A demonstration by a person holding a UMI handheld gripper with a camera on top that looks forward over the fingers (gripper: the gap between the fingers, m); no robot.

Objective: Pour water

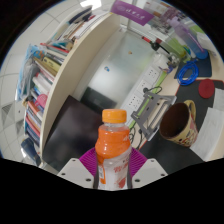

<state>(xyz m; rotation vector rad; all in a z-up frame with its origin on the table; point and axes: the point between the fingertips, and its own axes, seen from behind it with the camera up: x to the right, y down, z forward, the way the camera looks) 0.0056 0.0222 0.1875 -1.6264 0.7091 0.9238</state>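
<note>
Presently, an orange-capped bottle (pixel 113 148) of orange drink is seen upright between the fingers (pixel 114 166), whose magenta pads (pixel 89 160) are pressed against its sides; a brown mug (pixel 178 122) is set on the dark worktop (pixel 70 125) at two o'clock from the bottle; a bookshelf (pixel 42 90) is ranged at ten o'clock; a red cup (pixel 207 88) is glimpsed beyond the mug.

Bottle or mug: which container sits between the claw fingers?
The orange-capped bottle stands between the claw fingers; whether they press it is unclear. The brown mug sits beyond, to the right.
</note>
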